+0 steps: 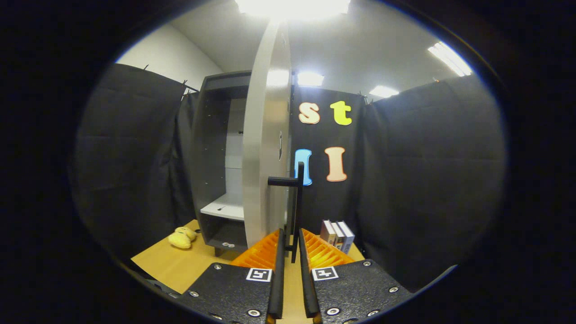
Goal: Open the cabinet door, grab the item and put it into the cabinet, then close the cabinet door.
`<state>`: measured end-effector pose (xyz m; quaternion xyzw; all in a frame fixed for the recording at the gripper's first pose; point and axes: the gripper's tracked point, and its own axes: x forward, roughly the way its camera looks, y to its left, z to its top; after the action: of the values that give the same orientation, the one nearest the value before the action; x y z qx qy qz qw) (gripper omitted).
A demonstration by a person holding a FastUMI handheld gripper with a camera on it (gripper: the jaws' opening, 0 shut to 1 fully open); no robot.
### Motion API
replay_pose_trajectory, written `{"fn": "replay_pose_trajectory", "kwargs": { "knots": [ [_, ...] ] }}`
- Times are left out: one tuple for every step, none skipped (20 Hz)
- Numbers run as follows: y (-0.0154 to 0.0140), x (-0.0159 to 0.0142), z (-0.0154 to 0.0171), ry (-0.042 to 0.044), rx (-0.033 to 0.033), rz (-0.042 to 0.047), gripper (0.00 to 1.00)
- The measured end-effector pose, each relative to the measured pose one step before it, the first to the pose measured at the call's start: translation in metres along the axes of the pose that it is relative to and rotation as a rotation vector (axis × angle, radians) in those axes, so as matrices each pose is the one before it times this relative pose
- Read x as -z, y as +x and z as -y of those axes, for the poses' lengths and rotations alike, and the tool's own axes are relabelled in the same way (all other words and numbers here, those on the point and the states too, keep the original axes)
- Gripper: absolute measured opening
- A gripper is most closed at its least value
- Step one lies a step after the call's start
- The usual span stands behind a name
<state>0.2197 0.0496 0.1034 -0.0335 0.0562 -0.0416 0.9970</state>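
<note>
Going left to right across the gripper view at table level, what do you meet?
Yellow plush toy → open grey cabinet with its white shelf → swung-out cabinet door → black door handle, with the tool closed on its lower end → small boxes standing on the table.
</note>
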Motion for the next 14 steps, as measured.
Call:
{"fn": "replay_pose_trajectory", "kwargs": {
  "knots": [
    [-0.00412, -0.00431, 0.01080, -0.00469, 0.04254, 0.01843, 0.16],
    [-0.00311, -0.00681, 0.00140, 0.01402, 0.00899, 0.02069, 0.15],
    [-0.00480, -0.00759, -0.00204, 0.02964, -0.00877, 0.01481, 0.16],
    [-0.00172, -0.00368, 0.00092, 0.02166, -0.00815, 0.01776, 0.16],
    [-0.00251, -0.00452, -0.00149, 0.00956, -0.00525, 0.01763, 0.21],
    [-0.00273, -0.00208, -0.00068, 0.00934, -0.01080, 0.01742, 0.22],
    [-0.00388, -0.00350, -0.00603, 0.01870, -0.02347, 0.01817, 0.32],
    [-0.00269, -0.00226, -0.00775, 0.02200, -0.02976, 0.00885, 0.42],
    [-0.00294, -0.00047, -0.01213, 0.02124, -0.03119, 0.00781, 0.52],
    [-0.00095, -0.00046, -0.01002, 0.01611, -0.01453, 0.01713, 0.70],
    [-0.00201, 0.00068, -0.00912, 0.00805, -0.00493, 0.01621, 0.88],
    [0.00035, 0.00211, -0.00906, 0.00309, -0.00207, 0.01473, 0.94],
    [0.00029, 0.00623, -0.00970, 0.00346, -0.00727, 0.00273, 0.95],
    [0.00256, 0.00999, -0.01514, 0.00731, -0.01560, -0.00875, 0.95]
  ]
}}
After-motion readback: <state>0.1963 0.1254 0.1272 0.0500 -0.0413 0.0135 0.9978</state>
